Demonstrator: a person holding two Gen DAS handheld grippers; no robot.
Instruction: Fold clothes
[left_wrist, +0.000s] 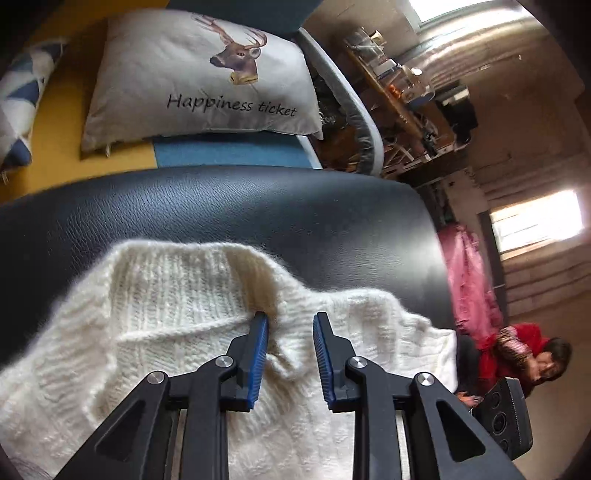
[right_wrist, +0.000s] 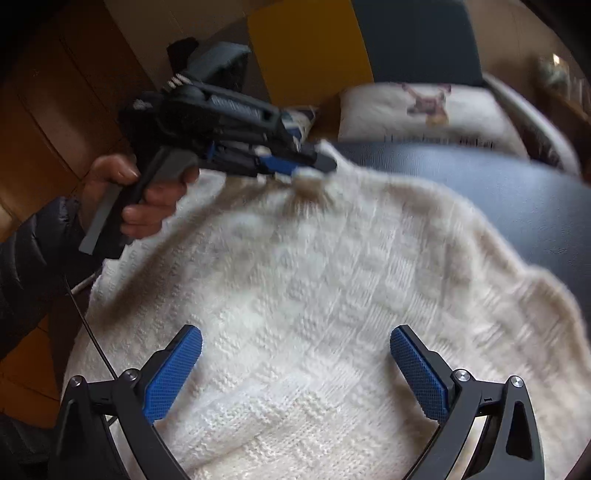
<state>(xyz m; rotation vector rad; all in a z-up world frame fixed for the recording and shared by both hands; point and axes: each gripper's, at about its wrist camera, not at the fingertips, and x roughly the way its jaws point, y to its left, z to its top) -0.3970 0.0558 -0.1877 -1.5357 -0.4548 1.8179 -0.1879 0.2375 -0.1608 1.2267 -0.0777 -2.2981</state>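
A white knitted sweater (right_wrist: 314, 295) lies spread and rumpled over a black leather seat (left_wrist: 258, 214), its ribbed collar (left_wrist: 177, 291) raised toward the seat's far edge. The left tool (left_wrist: 290, 325) sits at the collar with its blue pads parted by a narrow gap and a bunch of knit lying between them; in the right wrist view the same tool (right_wrist: 295, 166) appears pressed into the gathered wool at the neckline, a hand (right_wrist: 144, 199) gripping its handle, though motion blur leaves it unclear whether the pads actually pinch the fabric. The right tool (right_wrist: 295, 350) hovers released over the sweater's body, pads wide apart and holding nothing.

As a judgement, the garment is not folded: one broad layer shows, with a wavy edge and no crisp crease or stacked panel visible. The sleeves cannot be made out, so whether any have been tucked under is uncertain.

No basket, box or drawer for clothes is in view. A deer-print cushion (left_wrist: 207, 77) rests behind the seat on a yellow and blue surface.
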